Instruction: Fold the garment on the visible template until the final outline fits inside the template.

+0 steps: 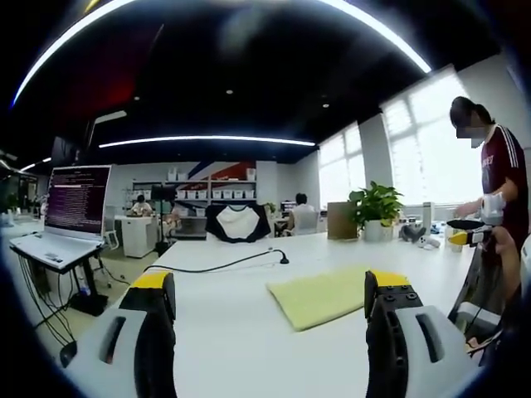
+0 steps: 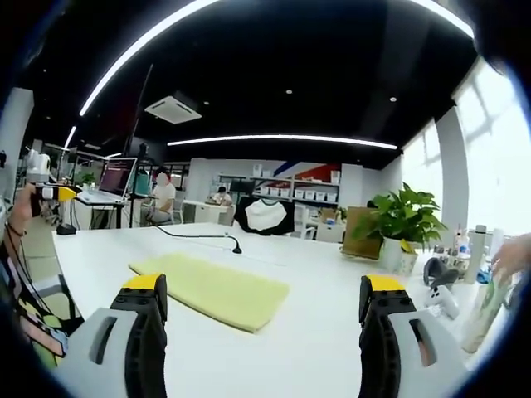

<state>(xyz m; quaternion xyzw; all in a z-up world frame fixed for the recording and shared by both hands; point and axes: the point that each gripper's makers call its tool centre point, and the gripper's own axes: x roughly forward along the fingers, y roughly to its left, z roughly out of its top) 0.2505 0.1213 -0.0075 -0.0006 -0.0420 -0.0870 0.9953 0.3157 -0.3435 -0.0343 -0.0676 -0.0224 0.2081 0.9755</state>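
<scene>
Your left gripper (image 1: pixel 274 290) has its two yellow-tipped fingers (image 1: pixel 154 286) wide apart, and they hold nothing. Between them, a little beyond the tips and closer to the right finger, the yellow-green garment (image 1: pixel 328 294) lies flat on the white table (image 1: pixel 232 332). A black cable (image 1: pixel 224 264) runs over the table beyond the left finger. Far past that finger, an open laptop (image 1: pixel 76 201) stands on a side stand; its screen shows lines of text, too small for reading. Beyond the right finger you see a potted plant (image 1: pixel 377 207) and a person in a dark red shirt (image 1: pixel 502 178).

Your right gripper (image 2: pixel 264 290) also has its fingers (image 2: pixel 145 286) well apart and empty. In the right gripper view, the garment (image 2: pixel 214 290) lies just beyond the left finger and reaches toward the middle of the gap. The potted plant (image 2: pixel 402 220) stands far beyond the right finger, and some bottles (image 2: pixel 477 290) stand to the outside of it. No brand or label is clear enough to read.
</scene>
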